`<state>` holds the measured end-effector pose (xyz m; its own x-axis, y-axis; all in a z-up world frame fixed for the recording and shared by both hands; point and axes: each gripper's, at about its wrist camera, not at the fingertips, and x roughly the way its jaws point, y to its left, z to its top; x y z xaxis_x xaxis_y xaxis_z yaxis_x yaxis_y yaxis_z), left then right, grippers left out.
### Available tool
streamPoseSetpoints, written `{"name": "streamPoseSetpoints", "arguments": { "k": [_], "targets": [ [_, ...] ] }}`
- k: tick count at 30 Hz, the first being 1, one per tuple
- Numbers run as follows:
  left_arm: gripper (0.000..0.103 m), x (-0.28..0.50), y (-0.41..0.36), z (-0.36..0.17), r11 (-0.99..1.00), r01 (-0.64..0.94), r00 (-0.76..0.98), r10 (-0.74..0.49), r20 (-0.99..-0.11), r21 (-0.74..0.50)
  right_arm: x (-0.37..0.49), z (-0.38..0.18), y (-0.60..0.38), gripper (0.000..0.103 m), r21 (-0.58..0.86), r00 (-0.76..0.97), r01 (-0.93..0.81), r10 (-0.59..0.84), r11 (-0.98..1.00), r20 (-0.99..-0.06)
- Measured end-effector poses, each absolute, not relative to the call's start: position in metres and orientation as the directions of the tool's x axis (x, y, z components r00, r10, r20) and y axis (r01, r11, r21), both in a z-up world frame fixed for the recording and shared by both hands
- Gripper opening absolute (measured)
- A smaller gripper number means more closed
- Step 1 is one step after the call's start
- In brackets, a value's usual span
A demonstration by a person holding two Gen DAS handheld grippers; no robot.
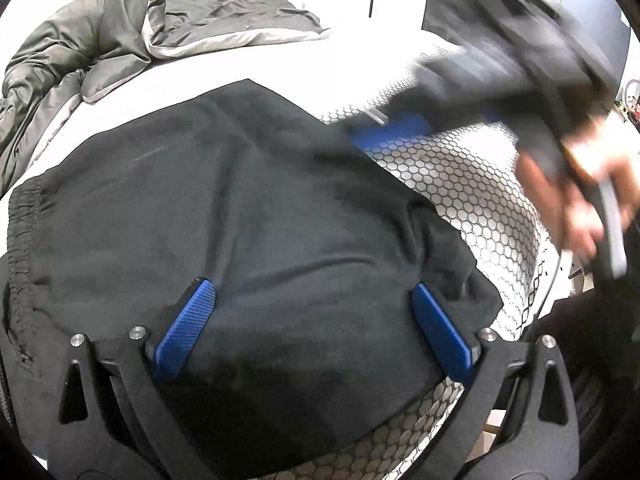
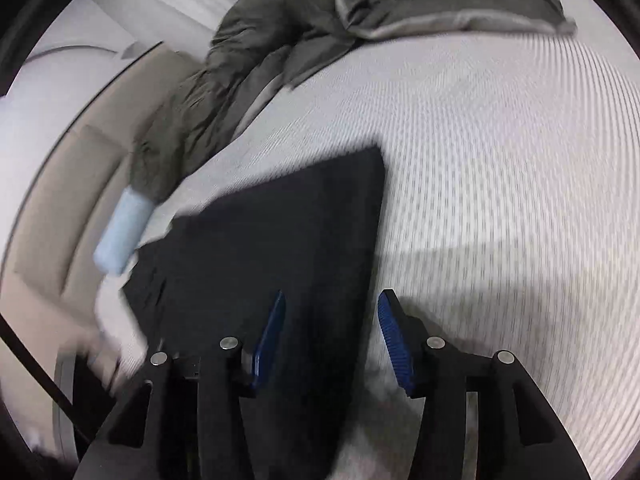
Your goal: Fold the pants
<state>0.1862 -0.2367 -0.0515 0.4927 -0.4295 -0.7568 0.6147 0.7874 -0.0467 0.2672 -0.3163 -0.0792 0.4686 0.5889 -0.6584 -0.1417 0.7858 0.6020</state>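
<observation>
Black pants (image 1: 224,208) lie folded flat on the bed (image 1: 460,184), so neither tongs grip: left tongs (image 1: 312,328) wide above the near edge, right tongs (image 2: 332,344) half-open over the side edge.

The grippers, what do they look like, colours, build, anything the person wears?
Both match. The left gripper and right gripper each have matte black linkage arms with triangular cutouts, round silver pivot pins, and two flat blue pads with a fine knurled texture. The person's hand on the right one is blurred; no sleeve is visible.
</observation>
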Motion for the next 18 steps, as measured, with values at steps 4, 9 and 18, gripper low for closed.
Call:
{"name": "streamPoseSetpoints", "arguments": {
  "k": [4,9,18],
  "targets": [
    [0.098,0.186,-0.23,-0.046,0.78,0.622,0.482,-0.449,-0.753,-0.066,0.203,-0.092,-0.309,0.036,0.601,0.452,-0.19,0.612,0.777,-0.649],
    [0.098,0.203,-0.208,-0.026,0.805,0.582,0.508,-0.472,-0.721,-0.117,0.159,-0.094,-0.302,0.024,0.6,0.463,-0.223,0.625,0.768,-0.628],
    [0.097,0.288,-0.231,-0.034,0.868,0.472,0.44,-0.381,-0.813,-0.152,0.155,-0.097,-0.297,0.024,0.638,0.44,-0.214,0.656,0.739,-0.613]
  ]
}}
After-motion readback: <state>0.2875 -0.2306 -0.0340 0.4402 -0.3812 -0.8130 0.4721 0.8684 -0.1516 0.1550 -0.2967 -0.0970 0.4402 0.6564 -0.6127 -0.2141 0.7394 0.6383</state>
